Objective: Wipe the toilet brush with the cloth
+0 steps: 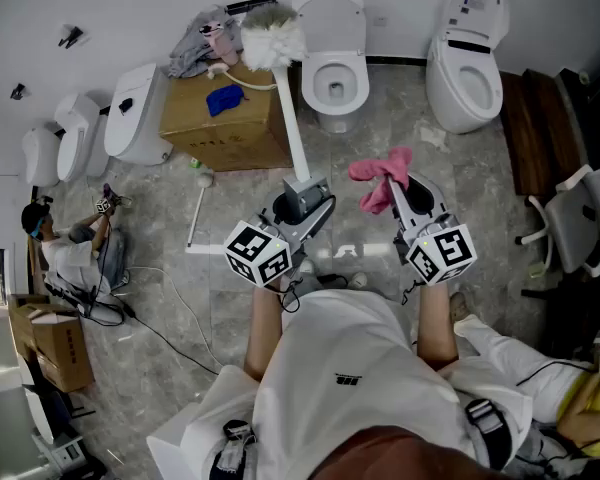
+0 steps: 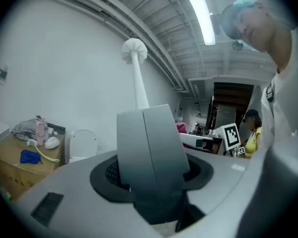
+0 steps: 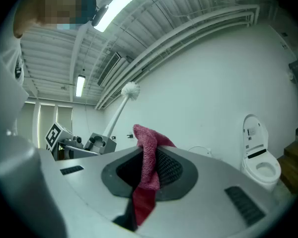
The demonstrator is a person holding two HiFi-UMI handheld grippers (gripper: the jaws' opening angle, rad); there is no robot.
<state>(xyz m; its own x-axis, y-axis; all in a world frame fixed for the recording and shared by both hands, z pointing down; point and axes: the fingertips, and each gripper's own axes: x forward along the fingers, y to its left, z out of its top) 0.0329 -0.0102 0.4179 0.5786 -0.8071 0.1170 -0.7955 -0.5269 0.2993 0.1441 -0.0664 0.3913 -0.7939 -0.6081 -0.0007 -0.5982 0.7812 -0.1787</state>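
The toilet brush has a long white handle [image 1: 290,128] and a white bristle head [image 1: 270,40]. My left gripper [image 1: 308,196] is shut on the handle's lower end, and the brush points away from me. In the left gripper view the handle [image 2: 140,86] rises from the closed grey fingers [image 2: 161,148] to the head [image 2: 134,48]. My right gripper [image 1: 398,190] is shut on a pink cloth [image 1: 380,176], which bunches above the jaws and hangs down between them [image 3: 149,157]. The cloth is a little to the right of the handle and does not touch it. The right gripper view also shows the brush head [image 3: 131,89].
A cardboard box [image 1: 225,128] with a blue rag [image 1: 224,99] and clutter stands ahead on the left. Two toilets [image 1: 335,63] [image 1: 467,68] stand against the far wall, with tanks [image 1: 135,113] at the left. A person [image 1: 70,253] sits on the floor far left. A chair [image 1: 580,218] is at the right.
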